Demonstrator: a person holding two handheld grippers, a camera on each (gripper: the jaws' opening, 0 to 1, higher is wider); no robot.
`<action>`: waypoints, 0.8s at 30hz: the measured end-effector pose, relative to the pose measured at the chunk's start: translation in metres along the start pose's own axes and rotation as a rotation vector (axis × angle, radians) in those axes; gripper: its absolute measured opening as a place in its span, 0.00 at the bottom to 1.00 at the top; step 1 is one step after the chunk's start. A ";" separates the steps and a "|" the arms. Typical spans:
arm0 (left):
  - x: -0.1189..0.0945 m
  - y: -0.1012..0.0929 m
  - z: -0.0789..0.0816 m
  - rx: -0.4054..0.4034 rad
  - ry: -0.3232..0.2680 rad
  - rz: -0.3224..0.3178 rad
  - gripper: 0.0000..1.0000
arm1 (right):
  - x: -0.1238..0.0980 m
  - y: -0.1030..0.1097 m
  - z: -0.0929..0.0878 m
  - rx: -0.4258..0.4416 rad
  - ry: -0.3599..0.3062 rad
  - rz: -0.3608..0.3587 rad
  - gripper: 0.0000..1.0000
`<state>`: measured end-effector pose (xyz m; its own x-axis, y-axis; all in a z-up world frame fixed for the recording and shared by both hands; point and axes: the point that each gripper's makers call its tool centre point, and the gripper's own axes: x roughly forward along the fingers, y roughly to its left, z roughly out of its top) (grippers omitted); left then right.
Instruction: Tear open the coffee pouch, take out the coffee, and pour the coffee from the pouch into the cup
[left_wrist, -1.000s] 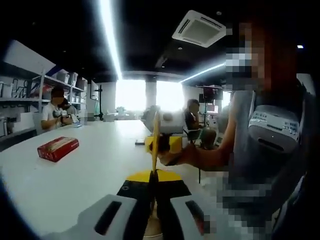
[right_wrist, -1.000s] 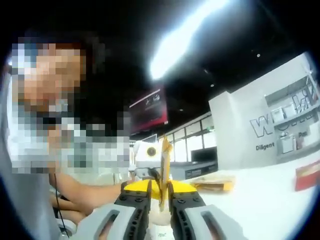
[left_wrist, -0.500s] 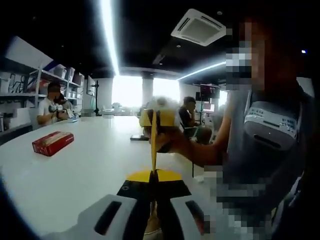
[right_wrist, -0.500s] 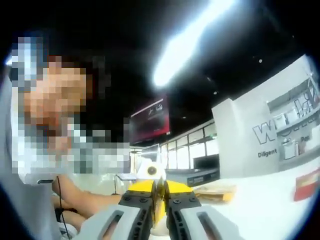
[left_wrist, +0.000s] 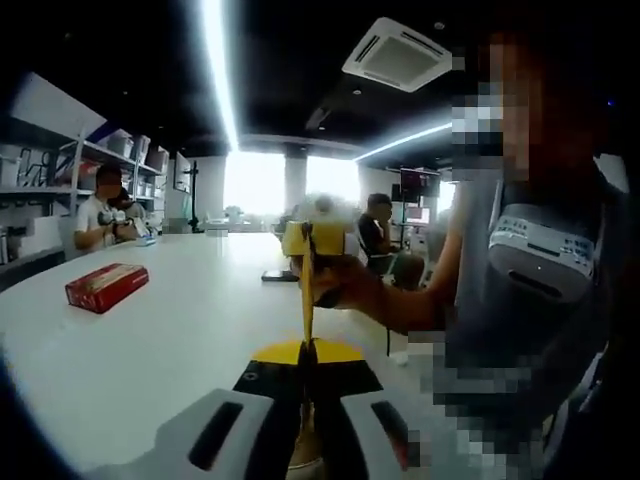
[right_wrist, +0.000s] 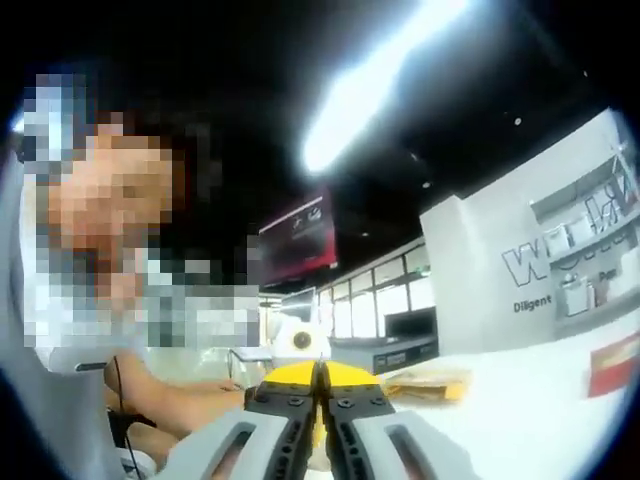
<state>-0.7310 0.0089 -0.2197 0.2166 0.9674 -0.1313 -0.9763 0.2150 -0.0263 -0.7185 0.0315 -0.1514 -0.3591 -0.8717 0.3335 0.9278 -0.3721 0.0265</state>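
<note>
My left claw (left_wrist: 307, 352) is pressed together on the coffee pouch (left_wrist: 307, 290), which stands up edge-on above the white table (left_wrist: 150, 340) with the red box (left_wrist: 106, 287) off to the side, while my right claw (right_wrist: 318, 372) is clamped tight on the pouch's thin yellow edge.

A thin yellow foil coffee pouch (left_wrist: 307, 290) stands edge-on, upright, at the centre of the left gripper view.
</note>
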 end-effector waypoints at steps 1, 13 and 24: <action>0.000 0.000 0.000 0.000 -0.001 -0.001 0.04 | 0.000 -0.001 -0.001 -0.004 -0.002 -0.007 0.06; -0.001 -0.002 0.003 0.004 -0.015 -0.008 0.04 | 0.003 -0.001 -0.009 -0.019 0.014 -0.012 0.05; 0.001 0.003 0.003 0.025 -0.037 -0.001 0.08 | 0.001 -0.005 -0.009 -0.034 0.021 -0.033 0.02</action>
<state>-0.7336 0.0112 -0.2170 0.2177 0.9714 -0.0946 -0.9758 0.2186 -0.0016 -0.7244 0.0299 -0.1595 -0.3921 -0.8651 0.3129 0.9115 -0.4113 0.0051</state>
